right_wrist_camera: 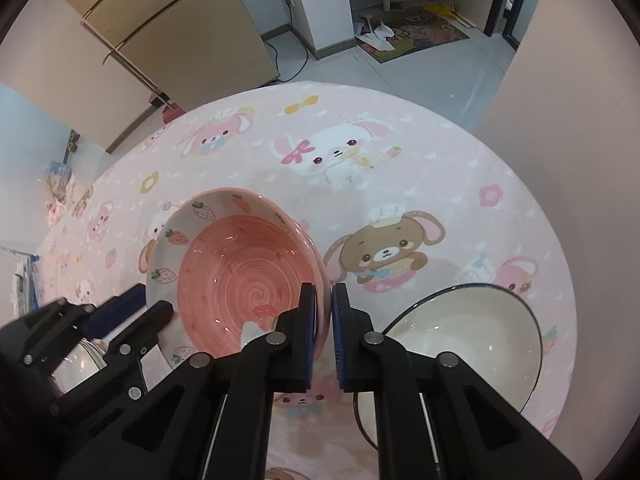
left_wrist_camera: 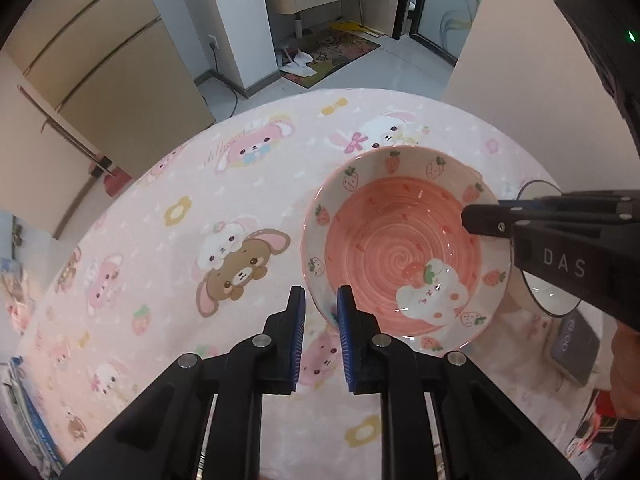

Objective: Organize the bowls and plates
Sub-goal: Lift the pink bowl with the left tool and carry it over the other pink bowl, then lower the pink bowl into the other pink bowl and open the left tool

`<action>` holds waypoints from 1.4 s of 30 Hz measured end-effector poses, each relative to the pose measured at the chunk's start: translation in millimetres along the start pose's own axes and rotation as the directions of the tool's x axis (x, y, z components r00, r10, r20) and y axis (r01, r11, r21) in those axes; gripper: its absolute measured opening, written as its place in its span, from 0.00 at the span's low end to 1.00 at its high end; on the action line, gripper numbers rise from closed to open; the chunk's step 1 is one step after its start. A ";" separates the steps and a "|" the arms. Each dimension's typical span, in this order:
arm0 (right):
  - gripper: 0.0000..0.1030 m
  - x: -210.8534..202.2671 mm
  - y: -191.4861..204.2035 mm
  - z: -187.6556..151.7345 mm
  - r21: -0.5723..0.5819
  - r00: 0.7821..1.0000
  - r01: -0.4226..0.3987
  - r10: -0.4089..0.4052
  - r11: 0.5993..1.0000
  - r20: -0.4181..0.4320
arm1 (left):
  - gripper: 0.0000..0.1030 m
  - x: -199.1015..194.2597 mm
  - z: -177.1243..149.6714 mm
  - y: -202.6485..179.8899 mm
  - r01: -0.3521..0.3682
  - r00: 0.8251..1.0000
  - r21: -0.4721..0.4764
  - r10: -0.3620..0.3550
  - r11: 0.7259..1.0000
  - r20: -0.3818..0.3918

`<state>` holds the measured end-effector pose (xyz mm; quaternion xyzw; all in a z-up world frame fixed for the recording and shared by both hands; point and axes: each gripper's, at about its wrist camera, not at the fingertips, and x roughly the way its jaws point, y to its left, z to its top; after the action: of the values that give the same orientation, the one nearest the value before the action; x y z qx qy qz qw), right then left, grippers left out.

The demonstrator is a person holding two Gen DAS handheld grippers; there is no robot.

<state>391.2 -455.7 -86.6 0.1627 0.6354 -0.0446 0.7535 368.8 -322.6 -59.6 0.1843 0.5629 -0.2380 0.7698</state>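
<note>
A pink strawberry-print bowl (left_wrist_camera: 400,248) sits over the pink cartoon tablecloth (left_wrist_camera: 240,184). My left gripper (left_wrist_camera: 321,300) has its two blue pads astride the bowl's near-left rim, slightly apart. In the right wrist view the same bowl (right_wrist_camera: 236,276) is tilted, and my right gripper (right_wrist_camera: 324,296) is shut on its right rim. A white bowl with a dark rim (right_wrist_camera: 472,336) stands to the right of it; it shows behind the right gripper in the left wrist view (left_wrist_camera: 548,300).
A glass jar (right_wrist_camera: 80,360) sits behind the left gripper's body. A grey device (left_wrist_camera: 572,348) lies at the table's right edge. The round table ends at the far side, with a beige cabinet (left_wrist_camera: 100,80) and tiled floor beyond.
</note>
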 end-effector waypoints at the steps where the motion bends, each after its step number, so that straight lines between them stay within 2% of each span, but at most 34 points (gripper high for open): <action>1: 0.07 -0.1 -0.1 -0.5 -0.001 1.000 0.001 -0.001 1.000 -0.002 | 0.18 -0.6 0.9 1.1 0.000 1.000 -0.008 0.000 1.000 0.003; 6: 0.07 -0.2 0.4 -2.4 -0.016 1.000 -0.001 0.001 1.000 -0.003 | 0.18 3.4 4.0 4.9 0.014 1.000 -0.040 -0.014 0.999 -0.001; 10: 0.07 3.8 0.6 0.1 -0.028 1.000 -0.004 0.004 1.000 -0.024 | 0.19 17.5 6.6 14.7 0.091 0.994 -0.116 -0.097 0.989 -0.044; 12: 0.07 10.6 -2.8 3.6 -0.013 0.999 -0.027 0.026 1.000 -0.044 | 0.19 26.6 6.1 19.5 0.143 0.986 -0.151 -0.155 0.978 -0.067; 13: 0.07 14.3 -6.6 4.9 0.016 0.997 -0.049 0.050 0.999 -0.053 | 0.19 28.7 6.1 20.3 0.150 0.985 -0.153 -0.162 0.977 -0.068; 17: 0.08 29.2 -14.5 5.5 0.089 0.990 -0.108 0.115 0.990 -0.081 | 0.18 25.8 4.1 16.5 0.133 0.988 -0.146 -0.142 0.980 -0.054; 20: 0.08 28.1 -10.6 1.3 0.102 0.990 -0.108 0.117 0.989 -0.085 | 0.15 23.1 -0.7 14.8 0.096 0.992 -0.153 -0.107 0.984 -0.070; 23: 0.09 24.8 -2.9 -10.2 0.086 0.987 -0.103 0.113 0.991 -0.115 | 0.13 16.4 -12.0 21.7 0.117 0.988 -0.178 -0.134 0.977 -0.081; 27: 0.10 30.4 6.3 -29.3 0.092 0.964 -0.166 0.182 0.982 -0.197 | 0.13 -1.1 -31.2 33.0 0.123 0.988 -0.181 -0.138 0.976 -0.072; 31: 0.10 30.7 26.6 -42.2 0.034 0.963 -0.168 0.172 0.985 -0.210 | 0.13 -6.7 -44.6 39.4 0.107 0.989 -0.178 -0.123 0.978 -0.083; 35: 0.12 33.7 36.5 -45.8 -0.002 0.966 -0.158 0.154 0.987 -0.207 | 0.13 3.3 -57.4 45.6 0.121 0.983 -0.212 -0.147 0.970 -0.111; 40: 0.13 23.5 42.3 -54.8 -0.097 0.968 -0.195 0.176 0.976 -0.179 | 0.13 -20.1 -66.2 48.7 0.115 0.991 -0.194 -0.127 0.974 -0.048; 42: 0.17 14.3 37.3 -58.7 -0.123 0.968 -0.211 0.189 0.970 -0.168 | 0.13 -36.0 -67.6 48.0 0.104 0.993 -0.181 -0.111 0.978 -0.032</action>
<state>348.8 -400.8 -101.7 0.1758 0.6738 0.0894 0.7122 334.6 -240.3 -44.6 0.0885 0.6073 -0.2236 0.7572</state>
